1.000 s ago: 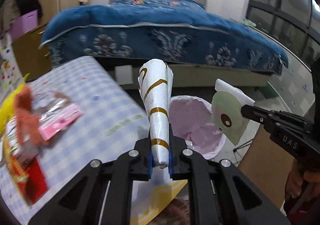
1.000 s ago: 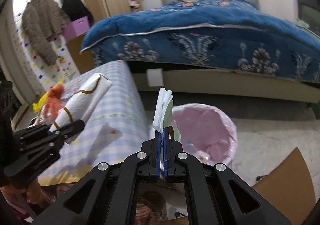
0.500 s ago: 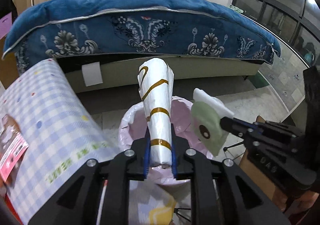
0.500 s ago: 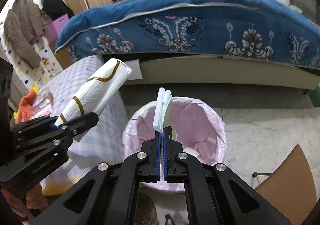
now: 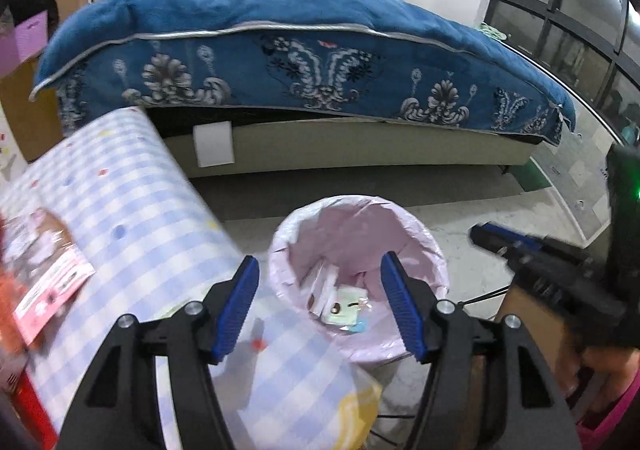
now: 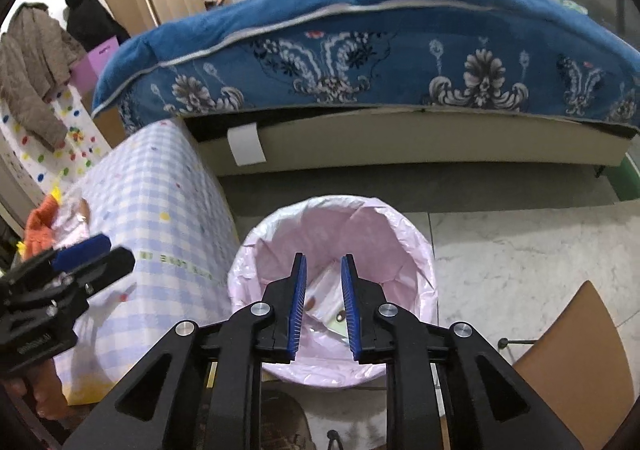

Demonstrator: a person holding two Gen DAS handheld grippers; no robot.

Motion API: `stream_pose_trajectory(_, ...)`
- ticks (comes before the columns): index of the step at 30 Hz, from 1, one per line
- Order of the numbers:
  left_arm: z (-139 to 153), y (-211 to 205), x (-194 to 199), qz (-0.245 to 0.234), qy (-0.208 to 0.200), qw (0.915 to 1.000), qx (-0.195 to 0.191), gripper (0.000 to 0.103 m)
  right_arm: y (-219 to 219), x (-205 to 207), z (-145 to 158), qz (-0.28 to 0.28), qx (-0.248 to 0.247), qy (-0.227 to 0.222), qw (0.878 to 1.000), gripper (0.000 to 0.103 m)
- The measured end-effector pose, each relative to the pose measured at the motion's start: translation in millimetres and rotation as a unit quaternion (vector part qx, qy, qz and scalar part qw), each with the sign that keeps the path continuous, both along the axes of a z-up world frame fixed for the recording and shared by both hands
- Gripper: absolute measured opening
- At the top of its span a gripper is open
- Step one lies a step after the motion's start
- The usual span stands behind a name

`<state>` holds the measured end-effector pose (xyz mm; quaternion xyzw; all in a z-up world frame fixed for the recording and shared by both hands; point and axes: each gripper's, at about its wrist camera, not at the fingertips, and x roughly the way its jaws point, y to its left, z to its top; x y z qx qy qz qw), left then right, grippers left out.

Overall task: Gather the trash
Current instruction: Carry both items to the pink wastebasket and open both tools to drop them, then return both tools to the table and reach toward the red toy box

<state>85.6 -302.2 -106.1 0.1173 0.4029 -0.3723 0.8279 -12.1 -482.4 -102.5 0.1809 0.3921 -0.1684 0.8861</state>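
Note:
A trash bin lined with a pink bag [image 5: 404,234] [image 6: 360,226] stands on the floor beside the table. Wrappers [image 5: 340,302] [image 6: 328,302] lie at its bottom, among them a pale green one. My left gripper [image 5: 320,278] hangs above the bin's near rim, jaws opening wide, nothing between them. My right gripper [image 6: 323,278] hovers over the bin too, its jaws opening with a narrow gap, empty. In the left wrist view the right gripper [image 5: 492,240] shows at the right; in the right wrist view the left gripper [image 6: 96,250] shows at the left.
A table with a blue checked cloth [image 5: 132,218] [image 6: 160,190] holds a pink packet [image 5: 48,282] and orange stuff [image 6: 38,226] at its left. A bed with a blue blanket [image 5: 304,62] stands behind. A brown chair [image 6: 576,354] is at the right.
Both grippers moved over the bin and opened. The white-and-gold wrapper left my left gripper and the pale green wrapper left my right one; wrappers now lie in the bin.

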Motion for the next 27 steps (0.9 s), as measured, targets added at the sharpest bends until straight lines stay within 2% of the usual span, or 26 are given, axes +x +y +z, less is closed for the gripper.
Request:
stream_pose_trajectory(8,22.3,62.9,-18.4,0.048,-0.028,0.9984,-0.002,0.062,45.7,-5.3,34.0,0.043,-0.016,-0.027,0.999,0.019)
stream_pose_trajectory(16,36.3,136.2,-27.3,0.114,-0.047,0.9923,0.000,0.063,120.8,10.6,51.9,0.123,-0.032,-0.031,0.991,0.019)
stream_pose_trajectory(20,39.3,180.3,-28.4,0.167,-0.063,0.9840,0.004,0.072,158.6,21.5,59.4,0.163,-0.045,-0.031,0.985,0.020)
stream_pose_trajectory(24,34.6,223.9,-23.9,0.231,-0.079,0.9695,0.017,0.087,190.9,33.5,65.2,0.196,-0.057,-0.031,0.978,0.029)
stream_pose_trajectory(27,22.8,250.9,-16.2,0.269,-0.070,0.9602,0.027,0.090,208.0,39.6,66.8,0.215,-0.061,-0.032,0.974,0.036)
